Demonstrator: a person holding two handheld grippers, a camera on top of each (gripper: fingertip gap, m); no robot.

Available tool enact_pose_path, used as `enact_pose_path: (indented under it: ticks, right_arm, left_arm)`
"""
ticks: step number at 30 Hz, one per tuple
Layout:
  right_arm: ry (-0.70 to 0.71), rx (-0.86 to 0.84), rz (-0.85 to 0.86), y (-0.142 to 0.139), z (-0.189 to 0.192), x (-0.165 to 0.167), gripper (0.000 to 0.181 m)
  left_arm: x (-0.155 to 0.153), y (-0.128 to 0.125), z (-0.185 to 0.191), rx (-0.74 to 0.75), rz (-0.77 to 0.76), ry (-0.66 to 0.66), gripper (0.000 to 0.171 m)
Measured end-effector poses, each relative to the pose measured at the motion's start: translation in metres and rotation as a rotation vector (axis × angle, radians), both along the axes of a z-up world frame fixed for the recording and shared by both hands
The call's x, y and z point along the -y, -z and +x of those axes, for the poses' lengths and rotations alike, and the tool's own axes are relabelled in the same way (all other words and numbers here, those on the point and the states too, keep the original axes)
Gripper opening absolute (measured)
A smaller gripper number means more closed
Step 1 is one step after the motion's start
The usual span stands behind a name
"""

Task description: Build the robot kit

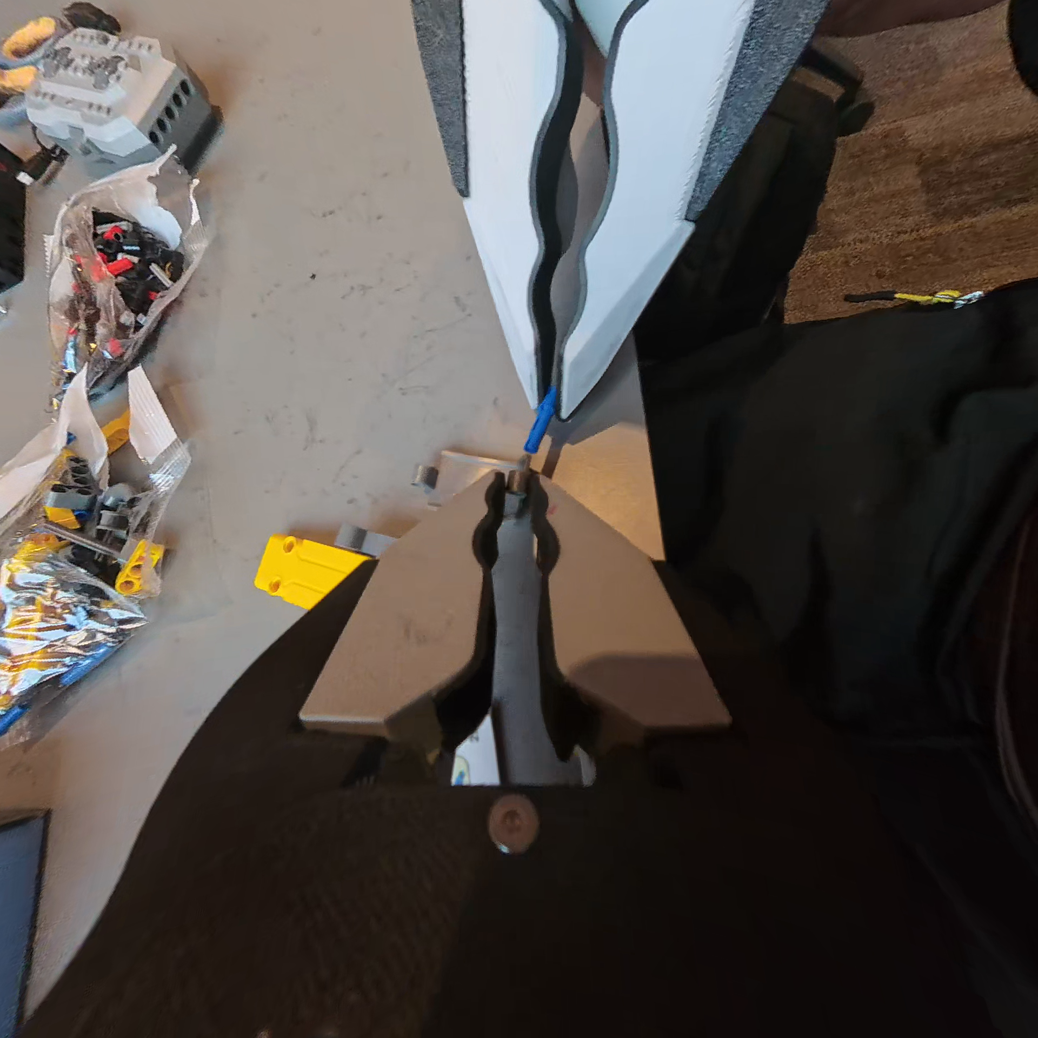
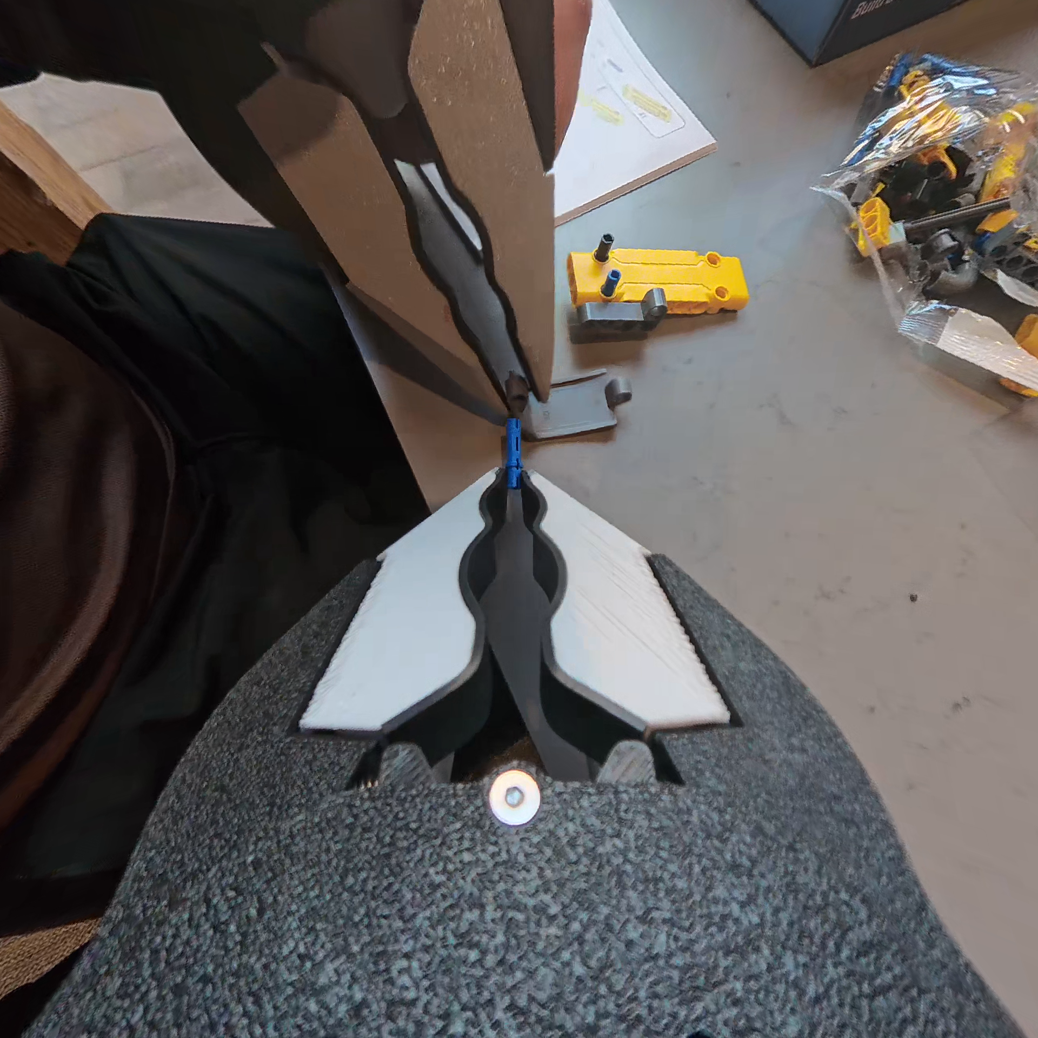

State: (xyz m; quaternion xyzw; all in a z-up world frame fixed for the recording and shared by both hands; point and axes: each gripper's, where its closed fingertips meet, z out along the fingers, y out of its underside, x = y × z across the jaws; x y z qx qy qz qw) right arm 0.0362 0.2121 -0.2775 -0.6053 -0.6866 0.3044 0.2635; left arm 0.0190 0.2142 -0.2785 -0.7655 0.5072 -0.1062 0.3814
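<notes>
My left gripper [image 1: 517, 477] is shut on a small dark grey connector piece [image 1: 515, 497] at its fingertips. My right gripper [image 2: 514, 474], with white fingers, is shut on a blue pin [image 2: 513, 444] that sticks out past its tips. The two grippers face each other tip to tip above the table's edge. The right gripper [image 1: 553, 407] comes in from the top of the left wrist view, with the blue pin [image 1: 539, 424] pointing at the grey piece. The pin's free end is at the grey piece [image 2: 514, 388] held by the left gripper [image 2: 519, 396]. I cannot tell whether they touch.
On the grey table [image 2: 786, 505] lie a flat grey panel [image 2: 573, 410], a yellow panel [image 2: 657, 281] with two pins in it, and a grey lever [image 2: 618, 314]. An instruction booklet [image 2: 618, 112], torn bags of parts [image 2: 943, 224] [image 1: 118, 264] and a grey hub block [image 1: 112, 95] lie farther out. Dark clothing [image 2: 168, 393] is past the table's edge. Both grippers' tips are close together, under 4 cm apart.
</notes>
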Motion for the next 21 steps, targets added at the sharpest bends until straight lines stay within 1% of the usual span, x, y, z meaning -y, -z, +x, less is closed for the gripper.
enact_pose_path:
  ticks: [4,7,13,17,21]
  right_arm:
    - [-0.011,0.011,0.017,0.002,-0.001,0.002,0.005]
    - [-0.016,0.027,0.076,0.005,0.000,0.002,0.005]
    - [-0.055,0.023,0.142,0.002,-0.002,0.008,0.005]
    - [-0.082,0.048,0.184,0.007,-0.001,0.012,0.005]
    - [-0.095,0.054,0.215,0.009,-0.002,0.013,0.005]
  left_arm:
    - [0.004,0.005,0.003,0.027,0.003,-0.002,0.005]
    - [0.009,0.001,0.005,0.038,0.049,0.024,0.005]
    - [0.015,0.005,0.006,-0.007,0.070,0.052,0.005]
    - [0.015,0.006,0.006,-0.009,0.071,0.053,0.005]
    - [0.016,0.006,0.005,-0.039,0.112,0.040,0.005]
